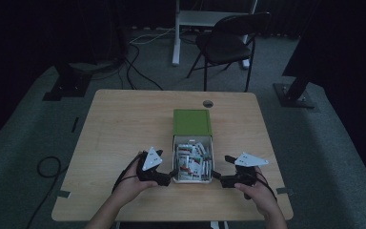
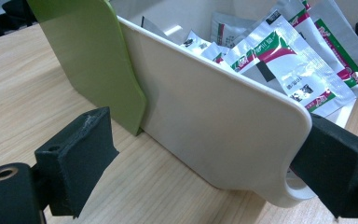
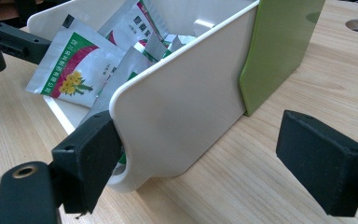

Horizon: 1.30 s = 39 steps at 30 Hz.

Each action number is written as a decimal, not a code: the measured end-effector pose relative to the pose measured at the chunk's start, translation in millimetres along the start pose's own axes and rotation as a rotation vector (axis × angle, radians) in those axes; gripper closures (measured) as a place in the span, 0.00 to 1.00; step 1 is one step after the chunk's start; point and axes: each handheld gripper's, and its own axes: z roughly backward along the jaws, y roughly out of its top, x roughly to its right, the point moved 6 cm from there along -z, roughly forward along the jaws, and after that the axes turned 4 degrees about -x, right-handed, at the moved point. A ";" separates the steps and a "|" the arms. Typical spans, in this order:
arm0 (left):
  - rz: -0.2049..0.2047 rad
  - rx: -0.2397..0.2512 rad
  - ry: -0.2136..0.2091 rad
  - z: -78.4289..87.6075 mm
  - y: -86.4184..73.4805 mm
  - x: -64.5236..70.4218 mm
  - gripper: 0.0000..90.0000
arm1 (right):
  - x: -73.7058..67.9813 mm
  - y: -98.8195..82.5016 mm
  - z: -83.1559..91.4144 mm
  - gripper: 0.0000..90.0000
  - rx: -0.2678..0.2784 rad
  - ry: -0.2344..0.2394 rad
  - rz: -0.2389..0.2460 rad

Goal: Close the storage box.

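White drawer of sachets is what both grippers are working on — it sits pulled out toward the person from a green sleeve, near the middle of the wooden table.

Left gripper is at the drawer's near-left corner. In the left gripper view its jaws are spread wide: one jaw is hard up against the rounded near corner of the white side wall, the other stands apart over bare wood, touching nothing. So it's open, not clamped on anything.

Right gripper mirrors that at the near-right corner. In the right gripper view one jaw is pressed against the drawer's near corner, next to a finger hole in the front edge, and the other jaw hangs well off to the side above the tabletop. Also open.

Drawer is stuffed with foil sachets — white and silver packs with green and red print, one with yellow flowers — lying loosely every which way.

Farther out: a round cable hole in the table behind the sleeve, a black folding chair beyond the far edge, cables on the grey carpet.
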 end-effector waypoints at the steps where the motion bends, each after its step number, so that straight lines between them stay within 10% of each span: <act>1: 0.003 -0.002 -0.001 -0.3 0.0 -0.2 0.11 | 0.1 0.0 0.0 0.15 -0.001 0.001 0.000; 39: 0.050 0.004 0.012 -9.8 4.4 -12.8 0.11 | 10.7 8.3 -8.3 0.15 0.001 -0.036 0.006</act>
